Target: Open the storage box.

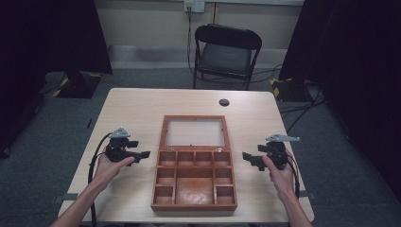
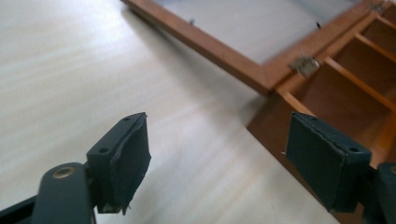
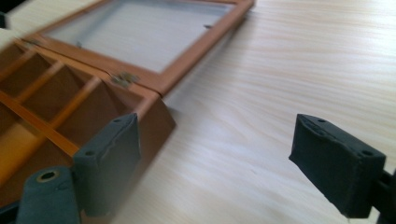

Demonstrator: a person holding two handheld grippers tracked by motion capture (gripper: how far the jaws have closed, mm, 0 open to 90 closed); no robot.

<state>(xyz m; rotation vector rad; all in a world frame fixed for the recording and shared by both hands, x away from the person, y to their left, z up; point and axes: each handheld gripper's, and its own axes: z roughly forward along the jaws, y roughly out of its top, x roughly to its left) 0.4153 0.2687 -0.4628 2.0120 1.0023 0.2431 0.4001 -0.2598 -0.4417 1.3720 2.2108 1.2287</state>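
Observation:
An open wooden box with several empty compartments lies in the middle of the table. Its glass-paned lid is folded flat behind it. My left gripper hovers just left of the box, jaws pointing at its side, open with nothing between them. In the left gripper view the left gripper frames bare table beside the box corner and the lid frame. My right gripper sits just right of the box, open and holding nothing. In the right gripper view the right gripper looks past the box wall and the lid.
The light wooden table has a round cable hole near its far edge. A black folding chair stands beyond the table. Dark curtains hang at both sides, and cables run along the floor.

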